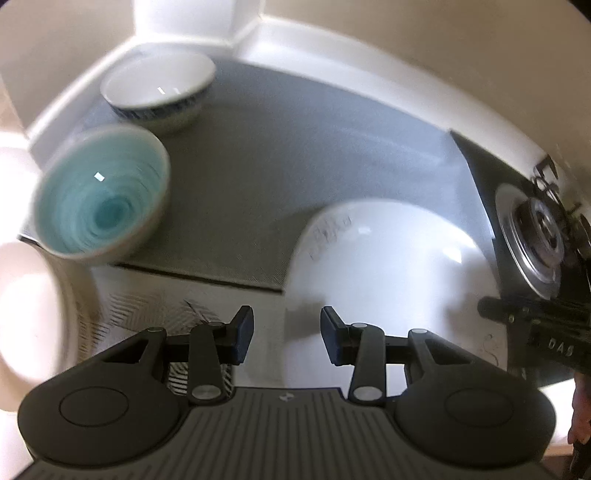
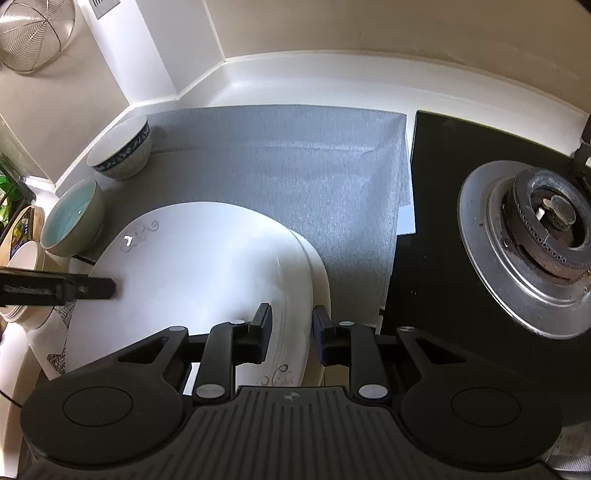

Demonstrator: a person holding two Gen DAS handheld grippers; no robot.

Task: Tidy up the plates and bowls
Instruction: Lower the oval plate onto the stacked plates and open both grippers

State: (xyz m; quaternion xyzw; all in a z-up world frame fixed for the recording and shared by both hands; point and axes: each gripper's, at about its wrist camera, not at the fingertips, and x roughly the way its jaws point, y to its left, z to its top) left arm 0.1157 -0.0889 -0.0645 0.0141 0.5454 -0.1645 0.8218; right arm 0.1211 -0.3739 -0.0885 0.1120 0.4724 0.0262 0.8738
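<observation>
A large white plate with faint grey scrollwork lies half on the grey mat. Its left part overlaps a line-patterned plate. My right gripper is shut on the plate's right rim, one finger inside the rim and one against its outer wall. My left gripper stands open astride the plate's left edge, with neither pad touching it. One of its fingers shows over that edge in the right wrist view. A teal bowl and a blue-banded white bowl stand upright at the mat's left.
A cream bowl sits at the far left, by the teal bowl. A black hob with a gas burner borders the mat on the right. White counter edging and the wall corner close off the back. A wire strainer hangs at the upper left.
</observation>
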